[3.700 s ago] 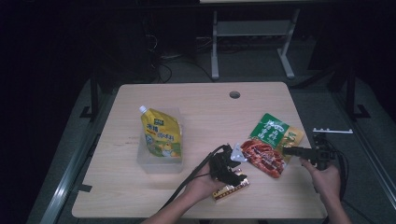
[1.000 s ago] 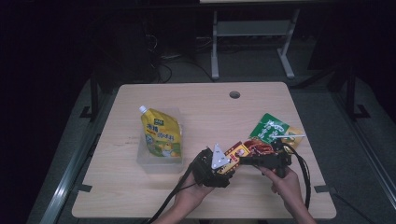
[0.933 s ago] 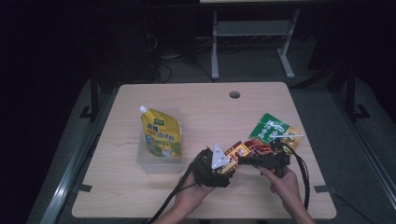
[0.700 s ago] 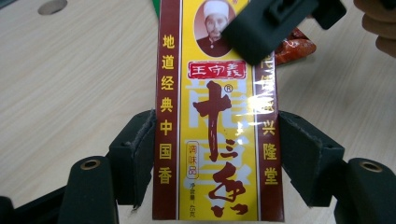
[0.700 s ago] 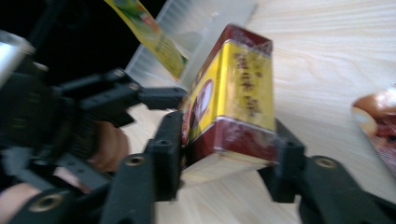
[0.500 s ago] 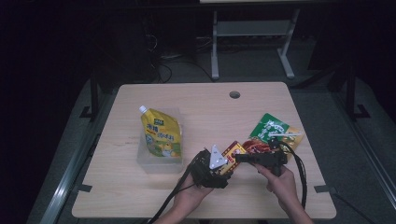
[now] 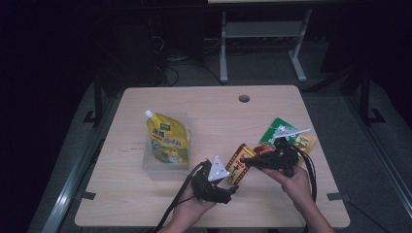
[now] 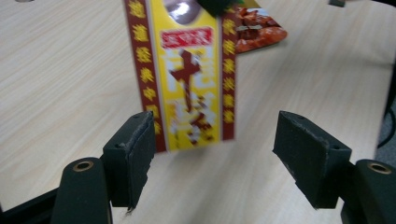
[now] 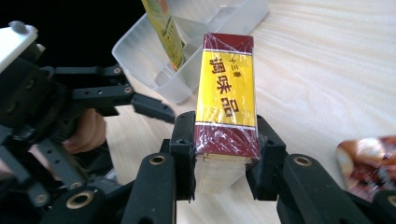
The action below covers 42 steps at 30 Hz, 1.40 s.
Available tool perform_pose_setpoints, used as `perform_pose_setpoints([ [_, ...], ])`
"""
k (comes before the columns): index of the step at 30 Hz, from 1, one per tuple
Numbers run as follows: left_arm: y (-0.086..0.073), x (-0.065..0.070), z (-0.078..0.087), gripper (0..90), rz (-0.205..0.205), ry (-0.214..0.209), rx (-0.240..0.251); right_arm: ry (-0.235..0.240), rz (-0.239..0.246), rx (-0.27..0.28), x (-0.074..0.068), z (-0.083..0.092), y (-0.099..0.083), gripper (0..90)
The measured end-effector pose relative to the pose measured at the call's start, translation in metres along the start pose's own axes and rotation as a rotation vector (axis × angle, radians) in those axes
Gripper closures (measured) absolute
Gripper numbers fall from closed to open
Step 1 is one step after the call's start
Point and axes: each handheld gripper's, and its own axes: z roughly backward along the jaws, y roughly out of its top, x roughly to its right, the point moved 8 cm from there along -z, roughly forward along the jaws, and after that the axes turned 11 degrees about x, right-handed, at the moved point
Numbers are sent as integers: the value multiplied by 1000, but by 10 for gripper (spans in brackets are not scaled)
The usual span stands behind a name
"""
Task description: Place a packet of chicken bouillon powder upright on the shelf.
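A narrow yellow box with dark red borders (image 7: 239, 164) is held above the table, and my right gripper (image 7: 248, 162) is shut on its end. The right gripper view shows the box (image 9: 227, 88) clamped between both jaws of the right gripper (image 9: 224, 140), pointing away towards the clear container. My left gripper (image 7: 227, 187) sits just below and left of the box. Its jaws stand open in the left gripper view (image 8: 217, 140), with the box (image 8: 187, 79) hanging ahead of them and apart from both pads.
A yellow spouted pouch (image 7: 167, 141) leans in a clear plastic container (image 7: 150, 165) at the table's left middle. A green packet (image 7: 286, 132) and a red snack packet (image 8: 257, 30) lie on the right side. A cable hole (image 7: 244, 98) sits near the far edge.
Earlier the left gripper held the box low on the table while the right gripper was far right. Now the right gripper holds it, and the left has let go and drawn back.
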Motion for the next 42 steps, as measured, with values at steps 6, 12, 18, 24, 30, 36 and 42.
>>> perform_pose_setpoints([
  [6,-11,9,11,269,-12,-51,25,29,116,-34,-8,-6,14,667],
  [12,-20,17,18,266,-28,-77,48,53,225,-54,-23,-16,33,667],
  [18,-26,25,20,267,-38,-95,52,119,327,-70,-43,-30,54,667],
  [24,-30,28,18,266,-29,-115,48,178,403,-98,-66,-46,69,667],
  [30,-30,28,19,266,-19,-119,59,224,434,-129,-82,-67,78,667],
  [36,-32,28,19,267,-23,-128,56,273,490,-137,-95,-87,86,666],
  [42,-32,26,21,266,-26,-135,61,311,510,-147,-107,-108,89,666],
])
